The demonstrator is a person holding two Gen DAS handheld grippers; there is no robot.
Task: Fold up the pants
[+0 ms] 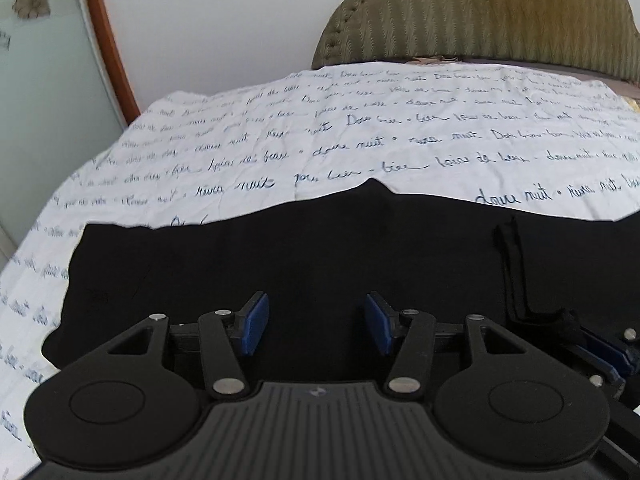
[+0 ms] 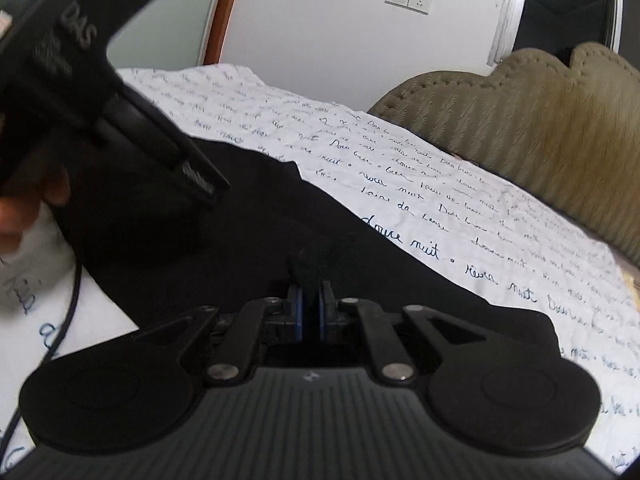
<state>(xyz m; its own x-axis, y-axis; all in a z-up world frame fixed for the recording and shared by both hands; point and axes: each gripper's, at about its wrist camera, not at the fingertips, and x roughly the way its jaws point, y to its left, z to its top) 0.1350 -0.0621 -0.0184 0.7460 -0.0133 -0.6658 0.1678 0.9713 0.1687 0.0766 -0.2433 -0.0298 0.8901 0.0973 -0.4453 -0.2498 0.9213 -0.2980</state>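
**Black pants flat on the bed, right tongs pinching a fold**

The bed [image 1: 360, 128] with its script-print sheet takes up most of the view, olive headboard [image 1: 500, 12] at 12 o'clock. The black pants [image 1: 300, 248] are spread across the near side. Left tongs [image 1: 317, 322] hang over them, spread, nothing between. Right tongs [image 2: 311, 312] are pressed together on a bunched bit of pants fabric.

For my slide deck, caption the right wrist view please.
Right gripper pinching a fold of black pants over a script-printed sheet.
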